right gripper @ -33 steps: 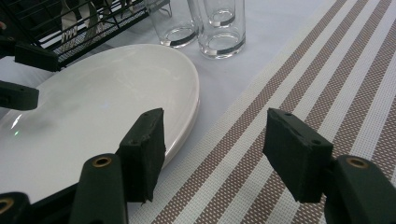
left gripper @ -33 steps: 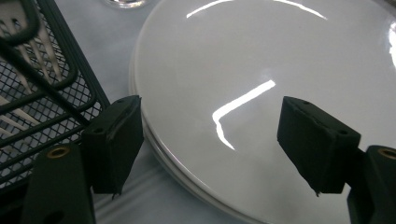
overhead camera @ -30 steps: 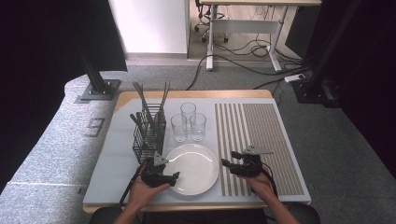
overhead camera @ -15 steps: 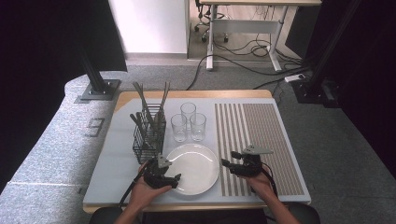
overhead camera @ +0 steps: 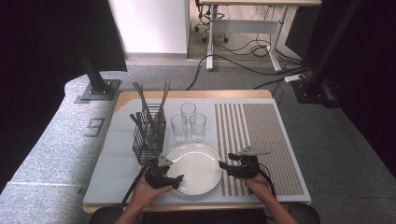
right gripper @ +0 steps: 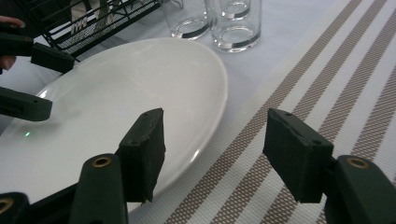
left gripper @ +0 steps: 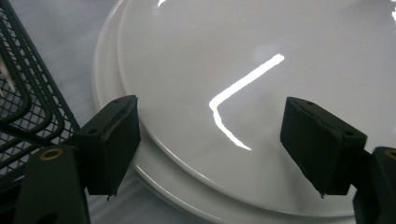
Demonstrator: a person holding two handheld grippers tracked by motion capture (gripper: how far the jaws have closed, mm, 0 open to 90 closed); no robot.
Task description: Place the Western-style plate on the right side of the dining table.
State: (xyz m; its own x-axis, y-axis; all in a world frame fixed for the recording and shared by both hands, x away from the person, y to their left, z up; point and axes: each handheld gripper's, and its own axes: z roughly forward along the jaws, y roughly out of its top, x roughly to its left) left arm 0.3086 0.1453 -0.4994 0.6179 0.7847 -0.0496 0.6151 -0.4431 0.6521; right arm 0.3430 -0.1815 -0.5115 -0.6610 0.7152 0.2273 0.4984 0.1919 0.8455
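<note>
- Left gripper (overhead camera: 173, 179) sits at the near-left rim of the white plate (overhead camera: 196, 163); jaws apart, nothing between the pads, which hover over the plate surface (left gripper: 261, 56) in the left gripper view.
- Right gripper (overhead camera: 226, 167) is just off the plate's right edge, over the striped placemat (overhead camera: 261, 135); jaws wide apart, empty. In the right gripper view my left pad (right gripper: 142, 151) overlaps the plate rim (right gripper: 219, 93), and the other pad hangs over the stripes.
- My read of the step: a two-sided pickup of the plate (looks like stacked plates in the left gripper view, two rims visible, can't be sure).
- To do it well: drop each gripper so one pad goes under the rim and one above it, then close on both sides together and lift level.
- Wire basket (overhead camera: 148, 136) with cutlery is just beyond and left of my left gripper, so I'd keep that jaw clear of the mesh (left gripper: 21, 107).
- Three glasses (overhead camera: 188, 122) stand ahead of both grippers, just past the plate's far rim (don't push the plate forward).
- Glazed rim looks slippery; I'd grip well in from the lip.
</note>
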